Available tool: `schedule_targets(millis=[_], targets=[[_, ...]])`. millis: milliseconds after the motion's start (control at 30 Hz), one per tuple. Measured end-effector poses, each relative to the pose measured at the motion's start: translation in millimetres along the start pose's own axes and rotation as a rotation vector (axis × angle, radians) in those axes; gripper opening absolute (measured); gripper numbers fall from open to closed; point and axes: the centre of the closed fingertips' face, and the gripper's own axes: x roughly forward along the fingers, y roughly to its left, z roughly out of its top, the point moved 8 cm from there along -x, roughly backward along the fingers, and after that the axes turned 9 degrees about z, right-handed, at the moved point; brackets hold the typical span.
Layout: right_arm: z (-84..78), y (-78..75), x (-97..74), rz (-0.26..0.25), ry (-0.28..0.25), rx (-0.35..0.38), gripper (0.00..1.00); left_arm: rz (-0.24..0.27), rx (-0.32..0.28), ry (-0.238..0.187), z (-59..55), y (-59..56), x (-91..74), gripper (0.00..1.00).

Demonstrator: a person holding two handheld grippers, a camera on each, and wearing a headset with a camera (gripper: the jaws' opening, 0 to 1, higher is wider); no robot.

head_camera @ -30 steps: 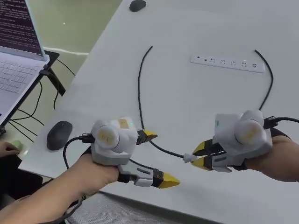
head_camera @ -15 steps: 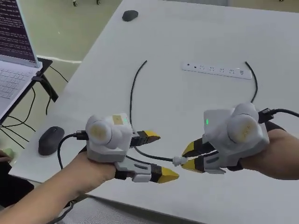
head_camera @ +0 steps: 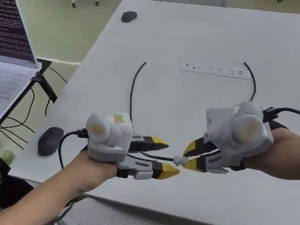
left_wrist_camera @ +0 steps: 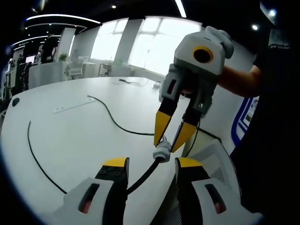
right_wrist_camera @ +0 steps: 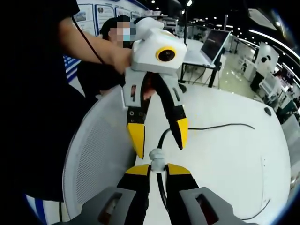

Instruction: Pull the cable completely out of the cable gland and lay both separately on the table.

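White worktop (head_camera: 197,28), power strip (head_camera: 213,71) upper right, black cable (head_camera: 131,96) curving down centre to the cable gland (head_camera: 178,160) lower centre, right tool (head_camera: 188,157) pinched on the gland, left tool (head_camera: 167,155) wide open astride the cable, left gripper view adds bright windows (left_wrist_camera: 154,42), right gripper view wall posters (right_wrist_camera: 96,14).

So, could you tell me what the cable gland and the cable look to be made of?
The cable gland looks like moulded plastic, pale grey-white with a smooth, even surface. The cable seems jacketed in black rubber or soft plastic, matte: it lies in loose curves on the table.
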Motion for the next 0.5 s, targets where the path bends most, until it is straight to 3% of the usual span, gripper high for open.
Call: schedule_targets(millis=[500], targets=[[-6.7,2.1,1.0,0.0,0.0,-0.035,0.06,-0.079,0.068,-0.002,-0.5,-5.5,6.1,0.2]])
